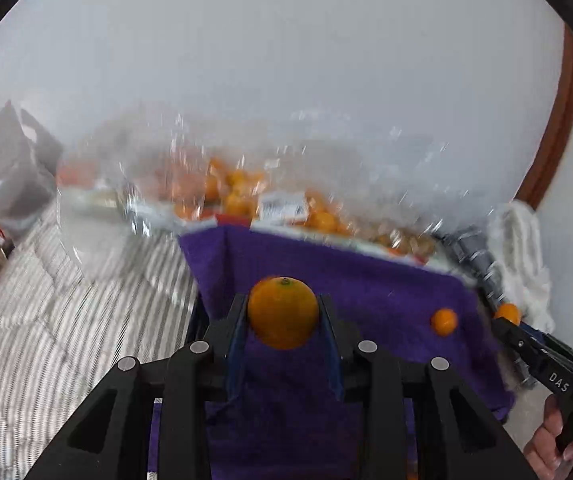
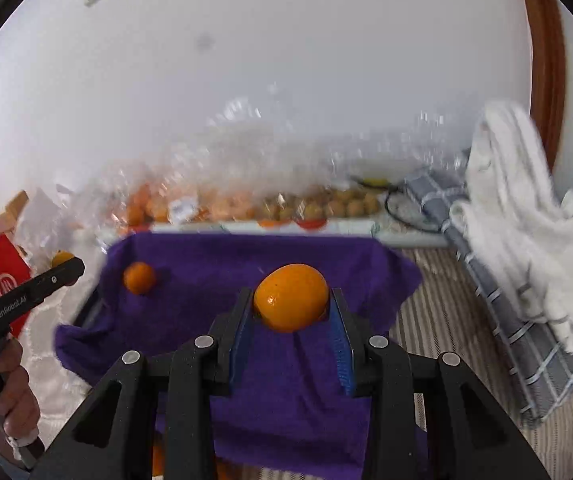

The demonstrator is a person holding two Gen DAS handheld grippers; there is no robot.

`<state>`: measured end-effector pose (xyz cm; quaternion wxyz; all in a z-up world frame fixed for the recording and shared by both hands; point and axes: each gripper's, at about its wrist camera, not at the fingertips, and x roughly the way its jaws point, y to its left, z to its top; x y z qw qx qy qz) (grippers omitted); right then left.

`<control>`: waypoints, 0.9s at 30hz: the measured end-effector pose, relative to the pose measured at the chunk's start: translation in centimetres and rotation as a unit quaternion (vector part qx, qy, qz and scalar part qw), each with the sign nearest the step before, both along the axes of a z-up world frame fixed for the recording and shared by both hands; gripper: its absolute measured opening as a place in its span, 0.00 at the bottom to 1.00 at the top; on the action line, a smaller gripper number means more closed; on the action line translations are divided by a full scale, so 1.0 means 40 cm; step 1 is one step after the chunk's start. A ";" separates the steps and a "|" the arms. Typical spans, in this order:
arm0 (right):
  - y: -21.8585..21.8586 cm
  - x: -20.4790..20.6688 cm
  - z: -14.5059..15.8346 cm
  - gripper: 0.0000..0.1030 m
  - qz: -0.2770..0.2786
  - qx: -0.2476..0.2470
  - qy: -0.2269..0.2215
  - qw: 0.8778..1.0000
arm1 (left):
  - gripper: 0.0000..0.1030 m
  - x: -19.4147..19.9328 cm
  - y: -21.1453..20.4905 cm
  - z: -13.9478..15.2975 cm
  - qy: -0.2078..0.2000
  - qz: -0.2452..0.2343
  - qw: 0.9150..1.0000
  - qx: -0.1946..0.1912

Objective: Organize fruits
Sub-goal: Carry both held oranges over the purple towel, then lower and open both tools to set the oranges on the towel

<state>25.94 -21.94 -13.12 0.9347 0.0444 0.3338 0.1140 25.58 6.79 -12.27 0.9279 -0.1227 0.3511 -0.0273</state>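
Left gripper [image 1: 283, 312] clamps a round orange [image 1: 283, 312]; right gripper [image 2: 291, 304] clamps an oval orange [image 2: 291, 304]; a loose orange [image 2: 139, 278] lies at ten o'clock on the purple cloth [image 2: 246, 264]; likely light, smooth, bruisable; grip across the middle.

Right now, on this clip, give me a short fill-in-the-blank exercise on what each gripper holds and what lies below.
1. The left gripper is shut on an ____ fruit.
2. The cloth under both grippers is ____ in colour.
3. The number of fruits lying loose on the cloth is ____.
4. The right gripper has its jaws ____ on its fruit.

Missing words: orange; purple; one; shut
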 end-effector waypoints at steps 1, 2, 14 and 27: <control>-0.001 0.006 -0.016 0.36 0.004 0.000 0.008 1.000 | 0.31 0.003 0.001 -0.009 0.002 0.000 1.000 0.002; -0.002 0.013 -0.031 0.36 0.007 -0.001 0.016 1.000 | 0.31 0.009 -0.002 -0.021 0.007 -0.003 1.000 0.007; 0.030 0.046 -0.109 0.35 0.017 -0.028 0.051 0.998 | 0.31 0.037 -0.027 -0.080 0.038 -0.012 0.998 0.044; 0.048 0.055 -0.146 0.36 0.016 -0.054 0.064 0.996 | 0.31 0.035 -0.062 -0.108 0.044 -0.031 0.995 0.085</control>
